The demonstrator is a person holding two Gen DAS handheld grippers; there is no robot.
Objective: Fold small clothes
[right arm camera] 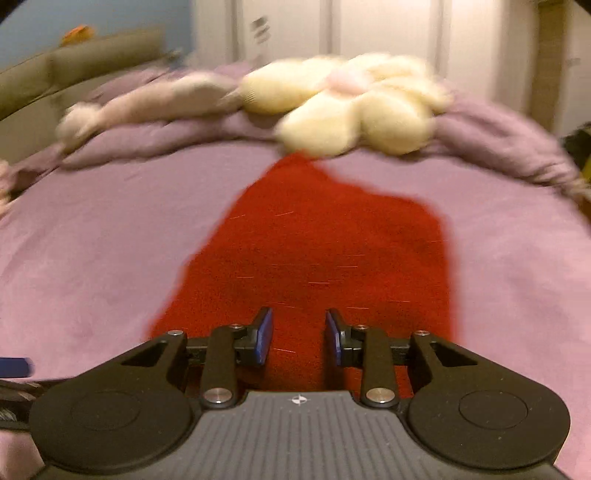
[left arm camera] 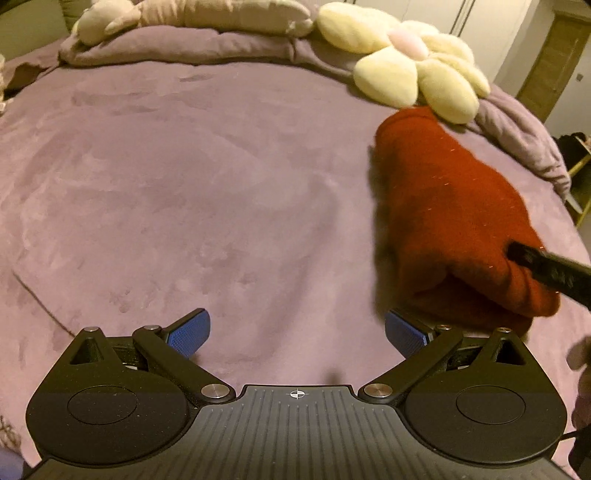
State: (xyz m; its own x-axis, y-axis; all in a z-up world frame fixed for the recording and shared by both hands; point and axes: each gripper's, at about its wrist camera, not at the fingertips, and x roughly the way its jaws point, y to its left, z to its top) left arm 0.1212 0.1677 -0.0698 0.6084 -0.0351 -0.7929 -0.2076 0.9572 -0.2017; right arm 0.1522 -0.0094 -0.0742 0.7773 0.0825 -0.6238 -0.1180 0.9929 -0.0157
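Note:
A red knitted garment (left arm camera: 450, 218) lies folded into a long bundle on the purple bed cover, at the right of the left wrist view. My left gripper (left arm camera: 297, 334) is wide open and empty, just left of the garment's near end. One finger of the right gripper (left arm camera: 546, 269) reaches in from the right edge and rests on the garment. In the blurred right wrist view the garment (right arm camera: 325, 251) fills the middle. My right gripper (right arm camera: 298, 339) is partly open over its near end, with nothing between the blue pads.
A cream flower-shaped plush cushion (left arm camera: 413, 59) lies at the garment's far end. A rolled purple duvet (left arm camera: 184, 44) and a pale plush toy (left arm camera: 107, 20) line the head of the bed. The purple bed cover (left arm camera: 184, 184) stretches to the left. White wardrobe doors (right arm camera: 388, 29) stand behind.

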